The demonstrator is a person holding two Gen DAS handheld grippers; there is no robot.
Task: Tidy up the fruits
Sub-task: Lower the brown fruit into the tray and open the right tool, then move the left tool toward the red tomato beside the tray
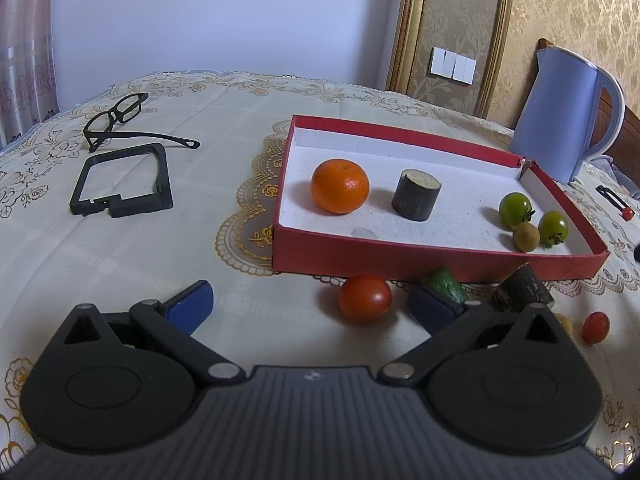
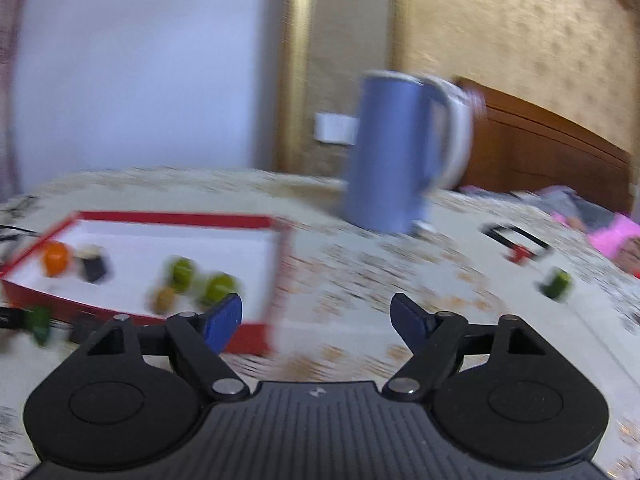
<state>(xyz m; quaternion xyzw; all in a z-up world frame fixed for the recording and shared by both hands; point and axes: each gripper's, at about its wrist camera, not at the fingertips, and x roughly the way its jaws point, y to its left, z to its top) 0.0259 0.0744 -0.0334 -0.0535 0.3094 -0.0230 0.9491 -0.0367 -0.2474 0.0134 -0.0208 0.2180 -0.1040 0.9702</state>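
Five pieces already lie inside the shallow red cardboard box (image 1: 436,268). A round red tomato (image 1: 365,298) waits just in front of its near wall, between the released left gripper (image 1: 316,312). The right gripper (image 2: 316,318) is spread and empty; blurred, it could clip the box corner.

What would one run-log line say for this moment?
left gripper: open, empty | right gripper: open, empty | red box: orange, two green tomatoes, others | outside: red tomato
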